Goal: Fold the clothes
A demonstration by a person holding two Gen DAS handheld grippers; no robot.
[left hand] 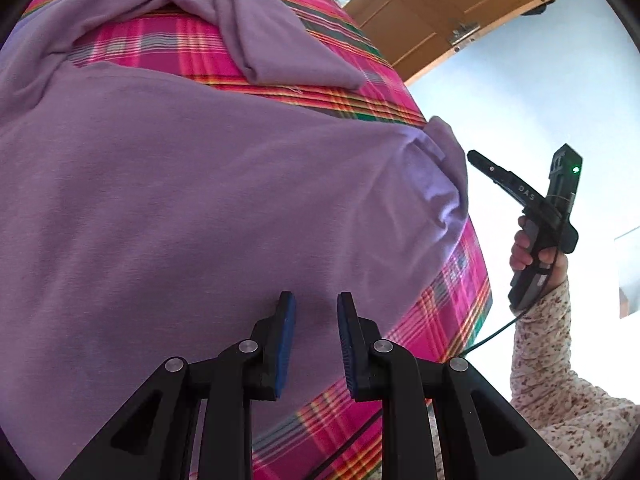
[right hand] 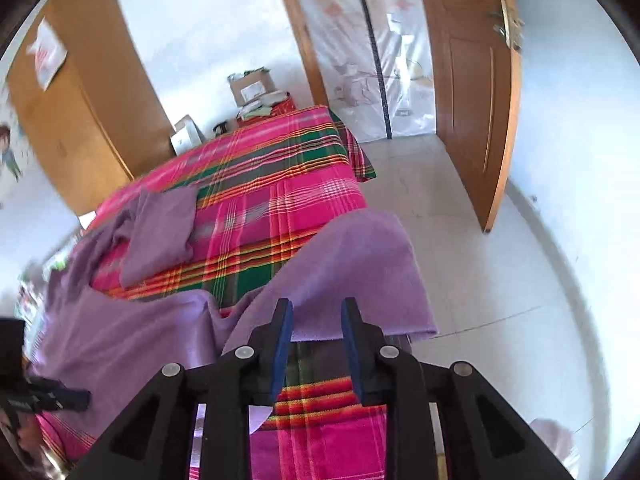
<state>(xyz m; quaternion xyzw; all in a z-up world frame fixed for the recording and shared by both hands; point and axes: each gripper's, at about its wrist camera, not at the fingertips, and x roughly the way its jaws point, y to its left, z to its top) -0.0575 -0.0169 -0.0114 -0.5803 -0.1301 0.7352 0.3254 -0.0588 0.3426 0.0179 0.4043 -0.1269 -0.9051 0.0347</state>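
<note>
A purple long-sleeved garment [left hand: 200, 184] lies spread over a bed with a pink plaid sheet [left hand: 452, 320]. One sleeve [left hand: 280, 52] is folded across the far part. My left gripper [left hand: 316, 312] hovers over the garment's near part, open, with nothing between its blue pads. In the left wrist view my right gripper [left hand: 480, 162] is held in a hand off the bed's right side, beside the garment's bunched corner [left hand: 440, 152]. In the right wrist view my right gripper [right hand: 316, 316] is open just short of a purple flap [right hand: 360, 264] draped at the bed's edge.
A wooden door [right hand: 476, 92] stands open to the right, with pale floor tiles [right hand: 500, 280] beside the bed. A wooden wardrobe [right hand: 80, 92] and cardboard boxes [right hand: 252, 88] sit beyond the bed's far end. A floral sleeve [left hand: 560, 380] reaches in at the lower right.
</note>
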